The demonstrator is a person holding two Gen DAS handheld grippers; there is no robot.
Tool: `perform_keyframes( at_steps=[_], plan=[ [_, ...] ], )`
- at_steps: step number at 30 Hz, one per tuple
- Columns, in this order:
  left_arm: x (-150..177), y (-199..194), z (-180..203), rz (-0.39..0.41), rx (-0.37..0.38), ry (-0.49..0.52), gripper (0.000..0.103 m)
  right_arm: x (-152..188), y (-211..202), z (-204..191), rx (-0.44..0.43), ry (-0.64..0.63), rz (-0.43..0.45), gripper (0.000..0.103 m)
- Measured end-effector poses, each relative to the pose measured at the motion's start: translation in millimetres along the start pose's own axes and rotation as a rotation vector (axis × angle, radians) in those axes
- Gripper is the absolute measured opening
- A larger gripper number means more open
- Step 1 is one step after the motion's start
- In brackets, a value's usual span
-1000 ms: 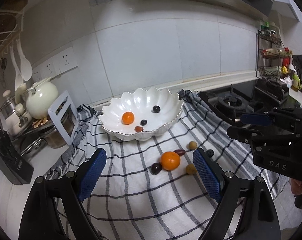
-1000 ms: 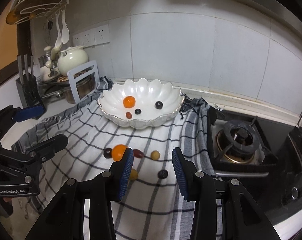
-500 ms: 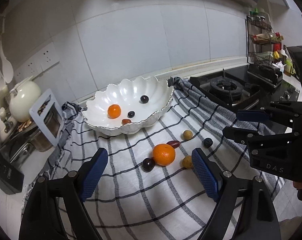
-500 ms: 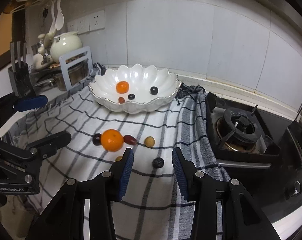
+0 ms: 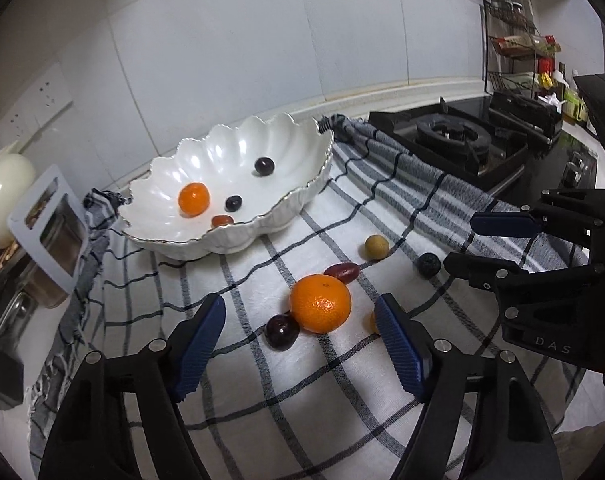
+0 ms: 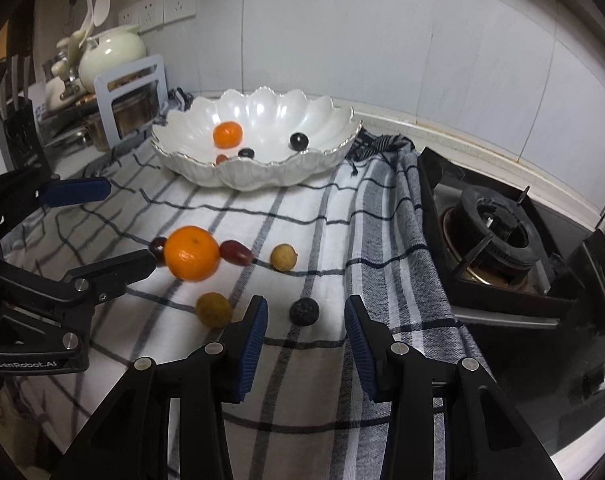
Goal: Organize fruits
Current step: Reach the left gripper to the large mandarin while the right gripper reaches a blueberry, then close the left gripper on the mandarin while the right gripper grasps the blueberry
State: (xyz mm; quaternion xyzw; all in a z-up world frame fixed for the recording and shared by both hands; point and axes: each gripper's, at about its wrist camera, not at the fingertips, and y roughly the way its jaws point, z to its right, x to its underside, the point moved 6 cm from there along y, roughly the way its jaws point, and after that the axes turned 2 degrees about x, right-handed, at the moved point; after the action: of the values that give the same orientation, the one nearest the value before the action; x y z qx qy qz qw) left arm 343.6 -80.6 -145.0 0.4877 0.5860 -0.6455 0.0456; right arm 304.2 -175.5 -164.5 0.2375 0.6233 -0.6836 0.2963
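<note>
While four fruits lie in the bowl, six dot the cloth; left gripper, lately narrowing, and right gripper both gape empty.

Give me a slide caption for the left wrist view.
Open left gripper lined up on the orange on the checked cloth, white bowl behind.

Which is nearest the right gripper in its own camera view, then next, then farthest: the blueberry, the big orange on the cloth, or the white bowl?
1. Blueberry: between the fingers of the right gripper, just ahead of them.
2. Big orange: farther out, to the left on the cloth.
3. White bowl: farthest, at the back near the wall.
</note>
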Motion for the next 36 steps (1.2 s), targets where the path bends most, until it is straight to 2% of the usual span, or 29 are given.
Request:
perform_keyframes(
  at_steps=[14, 28, 36],
  plan=[
    [3.2, 39.0, 2.5, -0.068, 0.057, 0.008, 0.068, 3.4, 29.5, -2.2, -0.010, -0.028, -0.039, 0.038],
    [4.6, 57.2, 6.7, -0.102, 0.103, 0.009, 0.061, 10.6, 50.1, -2.3, -0.017, -0.032, -0.097, 0.026],
    [6.6, 64.6, 7.9, -0.121, 0.111, -0.002, 0.050, 10.9, 51.2, -3.7, -0.020, -0.031, -0.100, 0.023]
  ],
)
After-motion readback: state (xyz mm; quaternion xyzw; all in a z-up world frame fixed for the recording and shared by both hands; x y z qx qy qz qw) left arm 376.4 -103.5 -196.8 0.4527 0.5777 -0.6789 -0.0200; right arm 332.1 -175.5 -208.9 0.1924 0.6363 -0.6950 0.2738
